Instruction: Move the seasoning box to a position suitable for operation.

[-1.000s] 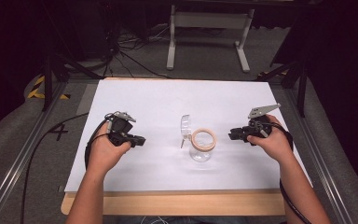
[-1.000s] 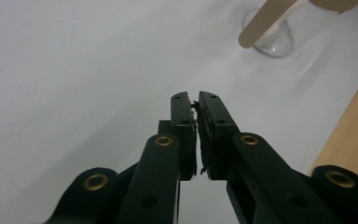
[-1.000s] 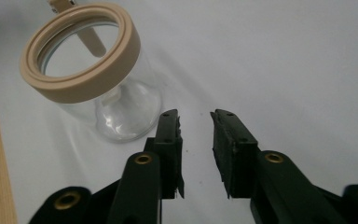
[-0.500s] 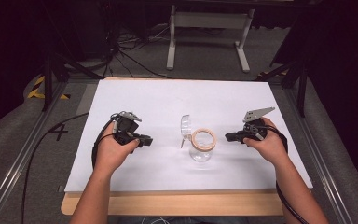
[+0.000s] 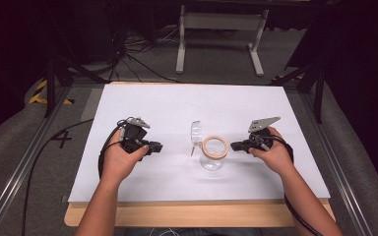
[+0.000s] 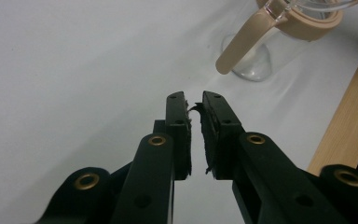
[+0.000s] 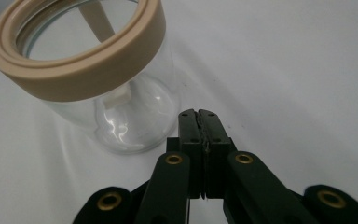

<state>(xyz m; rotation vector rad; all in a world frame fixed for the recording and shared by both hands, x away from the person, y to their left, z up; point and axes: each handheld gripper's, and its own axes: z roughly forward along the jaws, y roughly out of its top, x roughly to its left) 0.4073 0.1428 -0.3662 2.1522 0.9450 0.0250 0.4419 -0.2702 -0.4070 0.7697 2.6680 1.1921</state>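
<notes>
In the middle of the white table (image 5: 177,103) stands a clear glass jar (image 5: 212,156) with a tan ring on top and its lid flipped up. The right gripper (image 5: 235,146) waits just beside the jar, jaws pressed together and empty, while the left gripper (image 5: 156,146) sits well apart, jaws nearly closed and empty. To grab the jar well, the right jaws should probably open wide first.

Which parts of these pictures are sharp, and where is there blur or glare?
High view: even light, dark surroundings, soft overall. Left gripper view: the left gripper is sharp, the glass jar beyond is blurred. Right gripper view: the jar's tan rim is fairly sharp, with pale reflections in the glass; the white table cover looks featureless.
</notes>
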